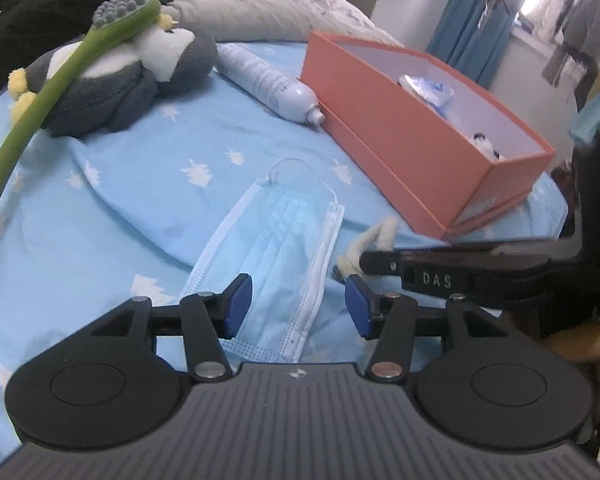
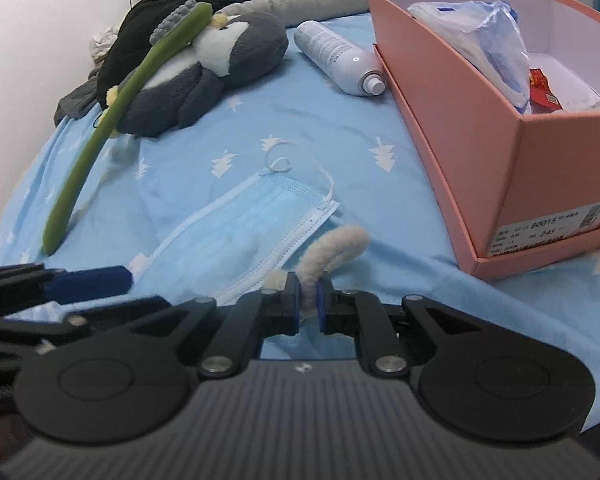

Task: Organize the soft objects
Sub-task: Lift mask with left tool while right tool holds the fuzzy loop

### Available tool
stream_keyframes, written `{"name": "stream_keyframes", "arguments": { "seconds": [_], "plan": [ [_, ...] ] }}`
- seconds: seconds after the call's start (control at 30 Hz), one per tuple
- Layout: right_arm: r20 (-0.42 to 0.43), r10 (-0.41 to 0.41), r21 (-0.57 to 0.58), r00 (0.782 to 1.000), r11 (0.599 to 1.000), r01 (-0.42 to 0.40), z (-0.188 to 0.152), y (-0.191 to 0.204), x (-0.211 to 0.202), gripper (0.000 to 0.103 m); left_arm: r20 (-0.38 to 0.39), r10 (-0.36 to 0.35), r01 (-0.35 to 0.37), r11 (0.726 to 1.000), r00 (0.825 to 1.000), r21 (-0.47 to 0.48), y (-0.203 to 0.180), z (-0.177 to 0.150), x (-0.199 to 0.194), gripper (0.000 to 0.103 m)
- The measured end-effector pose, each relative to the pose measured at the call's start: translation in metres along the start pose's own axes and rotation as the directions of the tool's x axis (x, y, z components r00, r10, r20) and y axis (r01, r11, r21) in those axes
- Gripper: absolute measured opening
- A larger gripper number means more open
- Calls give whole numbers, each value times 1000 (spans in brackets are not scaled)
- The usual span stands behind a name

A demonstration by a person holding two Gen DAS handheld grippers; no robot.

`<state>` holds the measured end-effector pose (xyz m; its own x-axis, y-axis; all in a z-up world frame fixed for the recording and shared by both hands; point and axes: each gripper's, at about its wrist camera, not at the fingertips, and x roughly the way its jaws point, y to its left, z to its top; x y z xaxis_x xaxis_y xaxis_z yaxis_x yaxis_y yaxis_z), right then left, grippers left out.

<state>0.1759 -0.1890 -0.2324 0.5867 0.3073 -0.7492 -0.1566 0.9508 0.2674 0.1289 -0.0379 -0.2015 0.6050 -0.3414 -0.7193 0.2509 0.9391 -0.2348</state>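
A light blue face mask (image 1: 276,256) lies flat on the blue sheet. My left gripper (image 1: 299,306) hovers just over its near end, open, with the mask between the blue pads and not pinched. In the right wrist view one of the left fingers (image 2: 88,282) shows at the left edge. My right gripper (image 2: 308,304) is shut on a cream fuzzy loop (image 2: 332,244), held just right of the mask (image 2: 240,236). From the left wrist the right gripper (image 1: 362,262) comes in from the right with that loop (image 1: 376,236).
A grey penguin plush (image 1: 132,80) lies at the back left with a long green brush (image 1: 60,76) across it. A white spray can (image 1: 268,80) lies beside a salmon shoe box (image 1: 400,128) that holds plastic bags. Black clothes and a grey duvet lie behind.
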Motion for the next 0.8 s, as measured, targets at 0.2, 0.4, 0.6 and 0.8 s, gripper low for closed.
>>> {"name": "stream_keyframes", "arguments": {
  "seconds": [0.2, 0.4, 0.6, 0.8],
  "plan": [
    [8, 11, 22, 1000, 1000, -12, -2, -7, 0, 12, -37, 104, -100, 990, 994, 94, 7, 3, 25, 59],
    [7, 5, 46, 1000, 999, -6, -3, -17, -1, 12, -101, 60, -45, 988, 993, 148, 10, -2, 48, 60],
    [-1, 7, 61, 1000, 998, -7, -7, -21, 2, 12, -104, 76, -57, 983, 992, 172, 9, -6, 54, 47],
    [-5, 10, 47, 1000, 999, -10, -8, -17, 5, 12, -107, 107, -90, 985, 988, 150, 15, -6, 57, 21]
  ]
}}
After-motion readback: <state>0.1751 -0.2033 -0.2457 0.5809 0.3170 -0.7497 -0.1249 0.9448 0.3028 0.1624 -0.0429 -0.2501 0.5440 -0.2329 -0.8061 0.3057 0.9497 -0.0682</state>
